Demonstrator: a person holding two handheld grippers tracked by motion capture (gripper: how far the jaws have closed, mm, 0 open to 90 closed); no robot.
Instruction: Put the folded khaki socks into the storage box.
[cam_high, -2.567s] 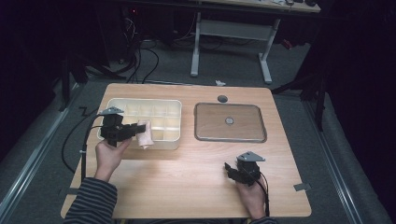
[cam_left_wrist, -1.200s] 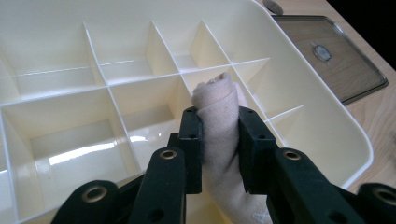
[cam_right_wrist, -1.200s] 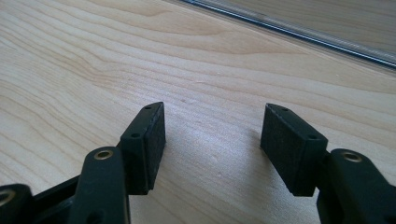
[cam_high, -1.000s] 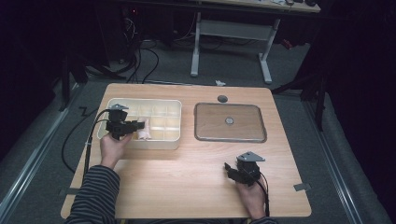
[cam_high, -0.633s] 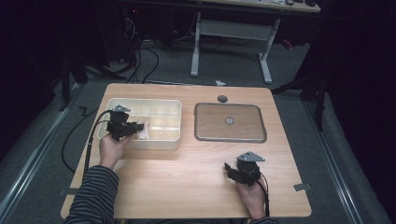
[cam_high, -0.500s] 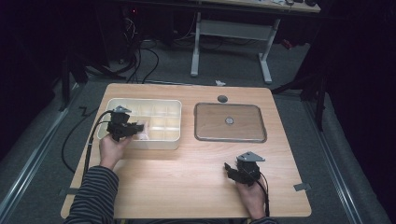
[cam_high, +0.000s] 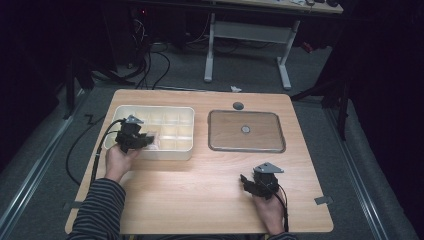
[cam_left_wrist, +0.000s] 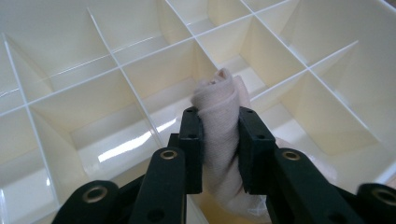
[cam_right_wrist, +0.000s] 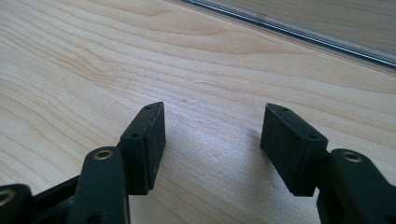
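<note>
Whereas the frame from a few seconds back shows the left gripper (cam_high: 134, 138) at the near edge of the divided tray (cam_high: 172, 155) with a pale cloth at its tip, the high view now places it over the tray's near-left cells, the cloth (cam_high: 153, 142) showing as a light patch just beyond the jaws. Over the last second the hand barely shifts, which suggests the carry is finished and the lowering into a cell is in hand. The right gripper (cam_high: 248, 183) rests low on the desk (cam_high: 200, 200) near the front right, well apart from the tray, unchanged across the frames. The flat clear lid (cam_high: 246, 131) lies on the desk to the right of the tray.

In the left gripper view, the jaws pinch the rolled beige cloth (cam_left_wrist: 219, 126) between their pads; its top bulges above them and its lower end hangs below. The roll sits above a white divider where several cells (cam_left_wrist: 102, 135) meet, so which cell will receive it cannot be told. Release looks premature until the roll is clear of that wall.

In the right gripper view, the jaws stand spread with nothing between them, hovering just over bare wood grain, the lid's edge (cam_right_wrist: 299, 30) beyond.
</note>
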